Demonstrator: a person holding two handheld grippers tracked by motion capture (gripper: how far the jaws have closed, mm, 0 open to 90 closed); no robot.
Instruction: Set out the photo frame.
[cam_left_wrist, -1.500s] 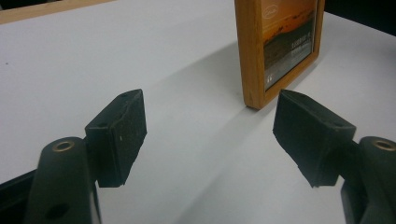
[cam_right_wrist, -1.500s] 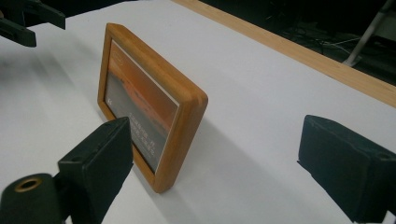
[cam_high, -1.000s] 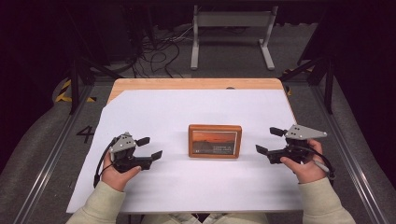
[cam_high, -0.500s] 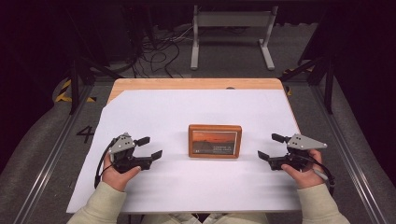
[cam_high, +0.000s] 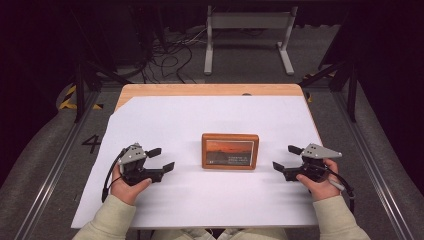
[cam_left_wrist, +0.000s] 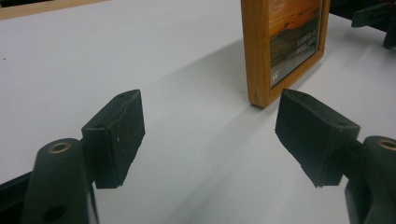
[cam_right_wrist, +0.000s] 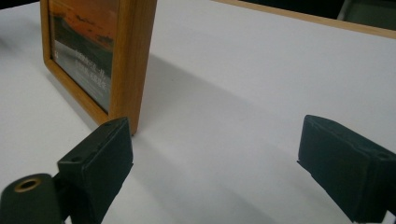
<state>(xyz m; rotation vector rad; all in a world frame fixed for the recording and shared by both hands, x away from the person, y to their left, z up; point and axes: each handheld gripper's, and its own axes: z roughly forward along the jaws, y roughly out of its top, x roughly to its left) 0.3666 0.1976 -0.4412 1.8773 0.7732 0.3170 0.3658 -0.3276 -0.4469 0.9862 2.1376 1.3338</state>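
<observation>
Wooden rectangular picture frame (cam_high: 230, 151), glossy front

Cream sleeves; each tool (cam_high: 161, 159) black — blocky jaw pads, brass-ringed holes, grey three-cornered top plate, trailing black cable.

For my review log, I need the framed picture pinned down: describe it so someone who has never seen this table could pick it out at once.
On the white sheet covering the wooden table, look midway between the left gripper and the right gripper. There lies the picture frame: a small wooden rectangle around an orange sunset image, the only coloured thing on the sheet.
</observation>
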